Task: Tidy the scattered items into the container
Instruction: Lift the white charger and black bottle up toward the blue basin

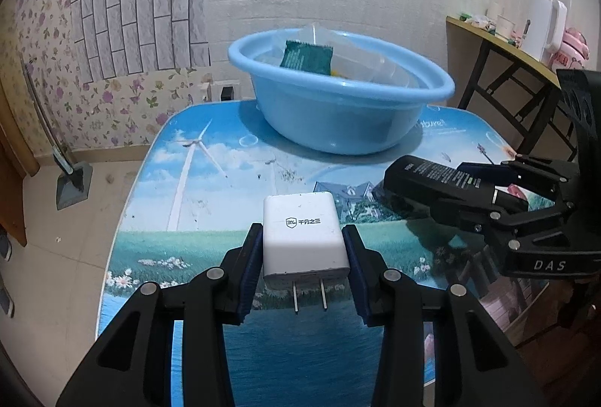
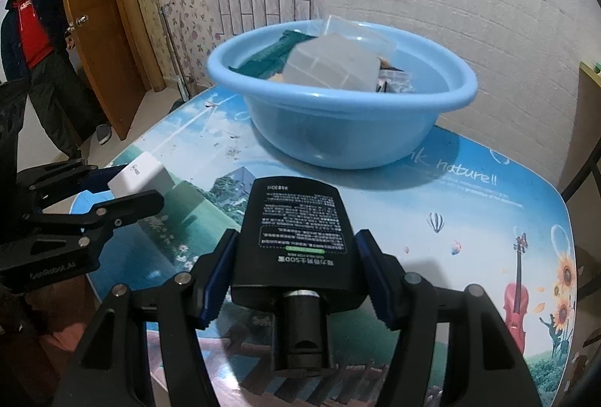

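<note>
My left gripper (image 1: pixel 303 233) is shut on a white charger plug (image 1: pixel 304 238), prongs toward the camera, held over the table's near part. In the right wrist view the same gripper (image 2: pixel 127 185) and charger (image 2: pixel 141 176) show at the left. My right gripper (image 2: pixel 297 240) is shut on a flat black bottle (image 2: pixel 296 219) with a printed label, its cap pointing back at the camera. From the left wrist view that bottle (image 1: pixel 432 181) and gripper (image 1: pixel 462 191) sit at the right. A blue basin (image 1: pixel 338 121) (image 2: pixel 338 129) stands beyond both, holding a green packet (image 1: pixel 308 56) and clear plastic boxes (image 2: pixel 330 65).
The table (image 1: pixel 210 219) has a printed landscape cover with rounded edges. A person (image 2: pixel 30 31) stands by a wooden door (image 2: pixel 97 12) at the left. A side table (image 1: pixel 499 39) with small items is at the right, and a dustpan (image 1: pixel 73 181) lies on the floor.
</note>
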